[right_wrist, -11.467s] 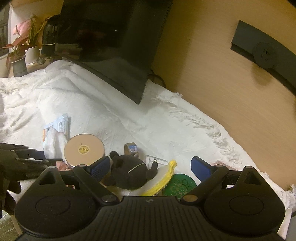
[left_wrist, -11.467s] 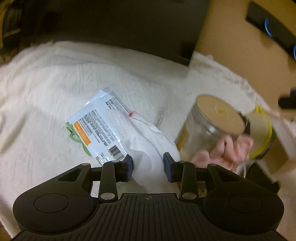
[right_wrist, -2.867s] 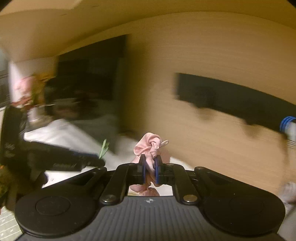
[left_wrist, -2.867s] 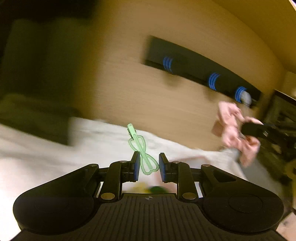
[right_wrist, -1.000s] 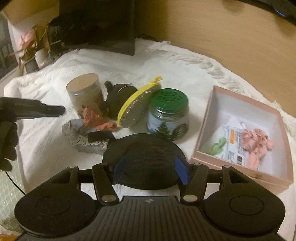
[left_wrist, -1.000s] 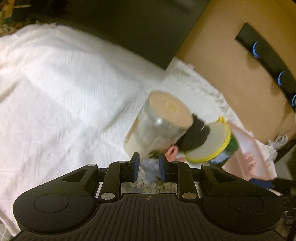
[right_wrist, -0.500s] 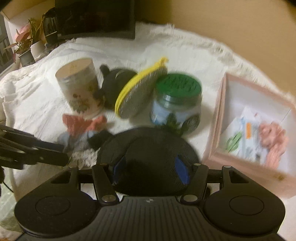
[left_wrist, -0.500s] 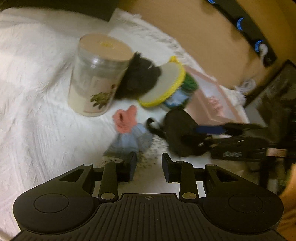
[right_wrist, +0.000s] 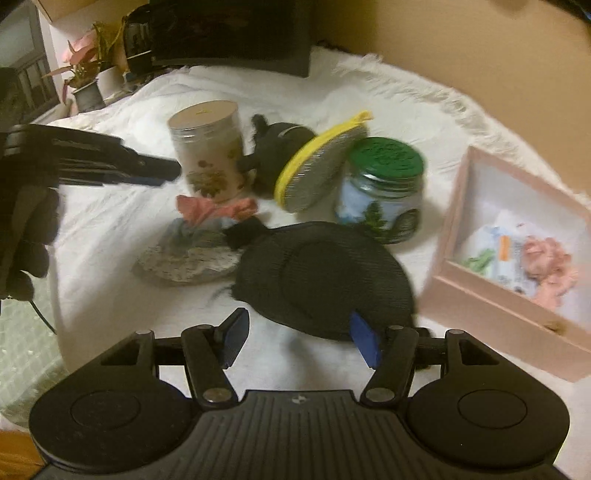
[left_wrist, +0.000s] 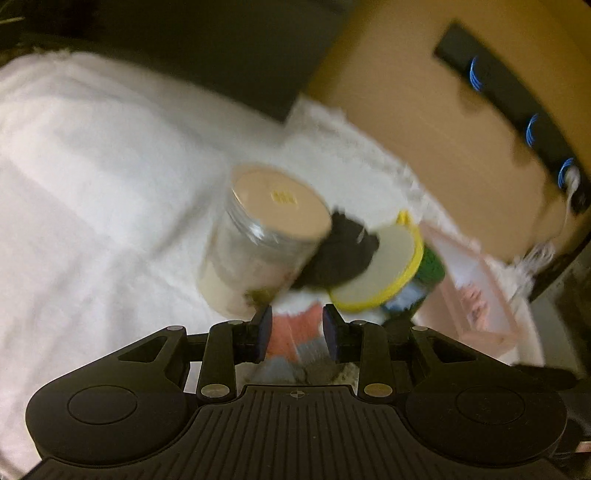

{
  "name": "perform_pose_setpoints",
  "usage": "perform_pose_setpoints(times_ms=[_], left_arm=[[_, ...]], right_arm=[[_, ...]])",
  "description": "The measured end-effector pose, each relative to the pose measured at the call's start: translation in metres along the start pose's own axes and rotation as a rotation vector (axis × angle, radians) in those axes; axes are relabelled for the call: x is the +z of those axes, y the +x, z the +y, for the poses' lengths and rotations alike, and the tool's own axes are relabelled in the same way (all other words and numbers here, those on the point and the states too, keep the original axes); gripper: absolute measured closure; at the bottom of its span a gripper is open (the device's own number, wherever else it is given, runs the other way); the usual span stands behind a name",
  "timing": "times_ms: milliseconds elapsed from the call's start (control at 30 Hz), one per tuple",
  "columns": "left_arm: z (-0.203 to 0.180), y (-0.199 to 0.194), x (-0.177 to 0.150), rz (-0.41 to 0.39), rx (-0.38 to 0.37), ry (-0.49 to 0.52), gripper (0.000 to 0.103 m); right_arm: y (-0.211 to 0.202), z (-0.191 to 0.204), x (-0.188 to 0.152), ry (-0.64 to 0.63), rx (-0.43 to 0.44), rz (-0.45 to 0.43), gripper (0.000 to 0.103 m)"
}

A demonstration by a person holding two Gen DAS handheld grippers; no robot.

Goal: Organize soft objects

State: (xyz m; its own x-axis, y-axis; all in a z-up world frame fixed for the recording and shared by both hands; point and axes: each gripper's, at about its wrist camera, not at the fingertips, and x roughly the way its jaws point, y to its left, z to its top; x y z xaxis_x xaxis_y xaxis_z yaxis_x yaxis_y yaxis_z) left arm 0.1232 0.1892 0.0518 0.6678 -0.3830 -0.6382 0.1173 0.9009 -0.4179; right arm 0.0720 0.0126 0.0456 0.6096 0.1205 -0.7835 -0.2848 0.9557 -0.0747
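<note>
My left gripper is open, its jaws on either side of a coral and grey sock on the white cloth; the sock also shows in the right wrist view, with the left gripper just above it. My right gripper is open over the near edge of a black round pad. The pink box at the right holds a pink scrunchie, a wipes packet and a green piece.
A clear jar with a tan lid, a black plush toy, a yellow-rimmed round pouch and a green-lidded jar stand behind the sock. A dark monitor and potted plants are at the back.
My left gripper has moved down over the coral sock, which now lies between its jaws. My right gripper has pulled back a little from the black pad.
</note>
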Motion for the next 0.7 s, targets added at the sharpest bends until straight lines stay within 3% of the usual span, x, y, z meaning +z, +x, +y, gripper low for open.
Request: perform_pose_setpoints(times_ms=[100, 167, 333, 433, 567, 700], left_arm=[[-0.017, 0.025, -0.010, 0.059, 0.133, 0.068, 0.070], [-0.023, 0.033, -0.015, 0.082, 0.160, 0.063, 0.070], [-0.034, 0.039, -0.020, 0.117, 0.092, 0.086, 0.065], [-0.044, 0.041, -0.020, 0.117, 0.125, 0.158, 0.061], [-0.045, 0.042, -0.019, 0.119, 0.142, 0.158, 0.061], [-0.045, 0.039, -0.024, 0.119, 0.163, 0.201, 0.067]], right_arm=[[-0.004, -0.009, -0.005, 0.009, -0.032, 0.003, 0.041], [-0.008, -0.015, -0.008, 0.025, -0.052, -0.005, 0.041], [-0.020, -0.036, -0.016, 0.094, -0.137, -0.058, 0.041], [-0.021, -0.044, -0.017, 0.138, -0.181, -0.071, 0.041], [-0.018, -0.054, -0.018, 0.172, -0.178, -0.060, 0.041], [-0.008, -0.057, -0.018, 0.196, -0.197, -0.048, 0.041]])
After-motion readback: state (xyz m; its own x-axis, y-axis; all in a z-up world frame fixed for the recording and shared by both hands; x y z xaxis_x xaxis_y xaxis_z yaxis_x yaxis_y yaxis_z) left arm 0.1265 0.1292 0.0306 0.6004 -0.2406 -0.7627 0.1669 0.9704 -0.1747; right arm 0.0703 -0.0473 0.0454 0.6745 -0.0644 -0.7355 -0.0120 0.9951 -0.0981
